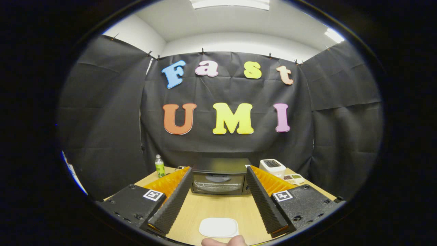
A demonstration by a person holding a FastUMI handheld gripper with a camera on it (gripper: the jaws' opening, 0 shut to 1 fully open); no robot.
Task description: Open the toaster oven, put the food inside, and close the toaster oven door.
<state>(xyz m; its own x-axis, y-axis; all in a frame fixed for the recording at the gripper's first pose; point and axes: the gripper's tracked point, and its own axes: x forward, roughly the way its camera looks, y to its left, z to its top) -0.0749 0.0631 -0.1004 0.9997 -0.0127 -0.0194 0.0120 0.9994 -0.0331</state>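
Note:
A black toaster oven [219,177] stands at the back of the wooden table [218,208], its glass door closed, just beyond my fingertips. A white rounded plate [219,227] lies on the table near the front, between my fingers; I cannot tell whether food is on it. My gripper [218,172] is open, fingers spread wide to either side of the oven, holding nothing. A person's fingertips [223,241] show at the table's front edge below the plate.
A small green bottle [159,166] stands at the back left of the table. A white appliance [272,167] sits at the back right, with a small dish of food [294,178] in front of it. Black cloth walls surround the table.

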